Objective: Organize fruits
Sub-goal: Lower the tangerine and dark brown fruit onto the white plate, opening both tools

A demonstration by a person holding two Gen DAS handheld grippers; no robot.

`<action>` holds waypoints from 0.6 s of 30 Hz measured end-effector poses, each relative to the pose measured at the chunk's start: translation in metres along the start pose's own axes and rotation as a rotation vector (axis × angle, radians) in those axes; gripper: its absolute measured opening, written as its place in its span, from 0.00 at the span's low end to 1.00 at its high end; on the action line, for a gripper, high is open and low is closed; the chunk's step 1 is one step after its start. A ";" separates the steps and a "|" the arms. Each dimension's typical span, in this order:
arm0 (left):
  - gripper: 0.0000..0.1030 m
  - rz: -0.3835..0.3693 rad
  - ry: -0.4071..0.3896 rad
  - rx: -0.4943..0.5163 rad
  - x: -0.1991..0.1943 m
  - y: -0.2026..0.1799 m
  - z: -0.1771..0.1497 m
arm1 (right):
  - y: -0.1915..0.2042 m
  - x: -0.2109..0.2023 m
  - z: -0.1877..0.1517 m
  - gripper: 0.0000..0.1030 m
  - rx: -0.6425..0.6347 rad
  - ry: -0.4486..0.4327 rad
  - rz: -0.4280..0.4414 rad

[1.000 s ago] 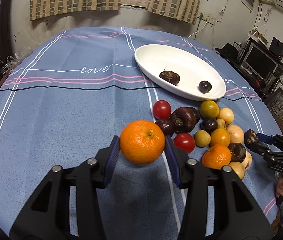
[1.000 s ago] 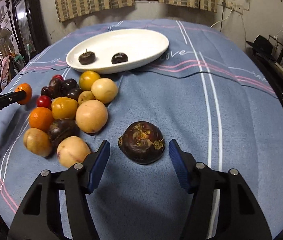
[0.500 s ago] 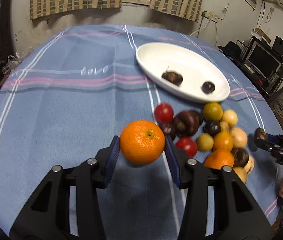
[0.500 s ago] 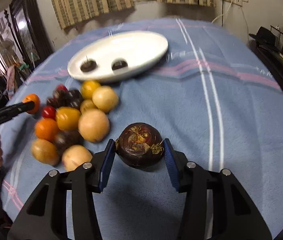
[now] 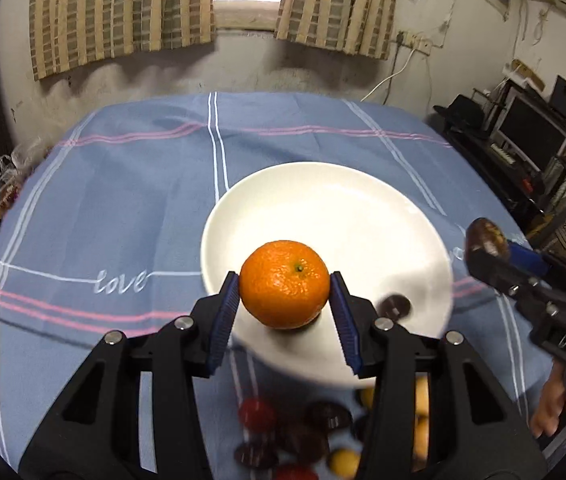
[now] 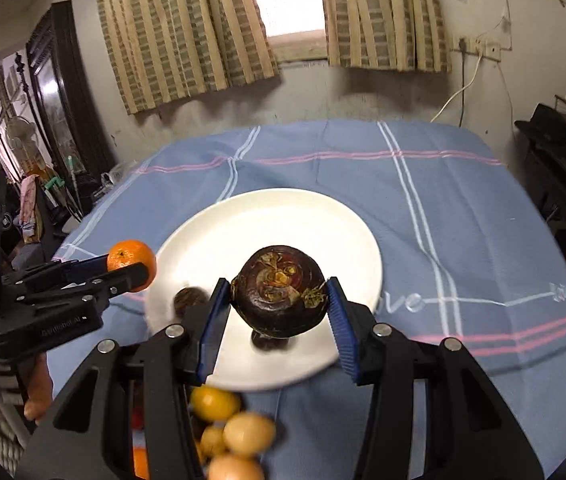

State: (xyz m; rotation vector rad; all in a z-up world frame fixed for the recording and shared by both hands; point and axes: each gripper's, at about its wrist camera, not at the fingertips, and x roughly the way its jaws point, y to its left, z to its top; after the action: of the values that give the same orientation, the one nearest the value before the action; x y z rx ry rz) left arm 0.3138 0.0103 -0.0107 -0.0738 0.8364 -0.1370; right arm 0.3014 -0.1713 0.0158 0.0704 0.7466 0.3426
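Step in hand: both loads are hanging over the plate, ready to drop.

Left gripper is clamping the orange, frame centre, over the plate's near-left rim. Right gripper is clamping the dark fruit, frame centre, over the plate's middle.

Next, I'd say: lowering both onto bare spots, then releasing.

Left view is showing red fruits in the pile at the bottom; right view is showing yellow ones and the left hand.
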 end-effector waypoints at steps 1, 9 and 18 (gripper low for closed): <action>0.45 -0.005 0.011 -0.008 0.008 0.001 0.004 | -0.001 0.007 0.001 0.47 0.004 0.008 0.000; 0.45 0.004 0.049 -0.004 0.054 0.004 0.019 | -0.010 0.061 0.002 0.47 0.004 0.083 -0.001; 0.46 0.003 0.113 0.008 0.083 0.009 0.019 | -0.011 0.072 -0.005 0.65 -0.023 0.088 -0.036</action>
State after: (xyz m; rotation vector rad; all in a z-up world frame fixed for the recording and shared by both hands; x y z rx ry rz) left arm 0.3833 0.0071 -0.0599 -0.0576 0.9489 -0.1425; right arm 0.3500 -0.1579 -0.0364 0.0198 0.8302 0.3216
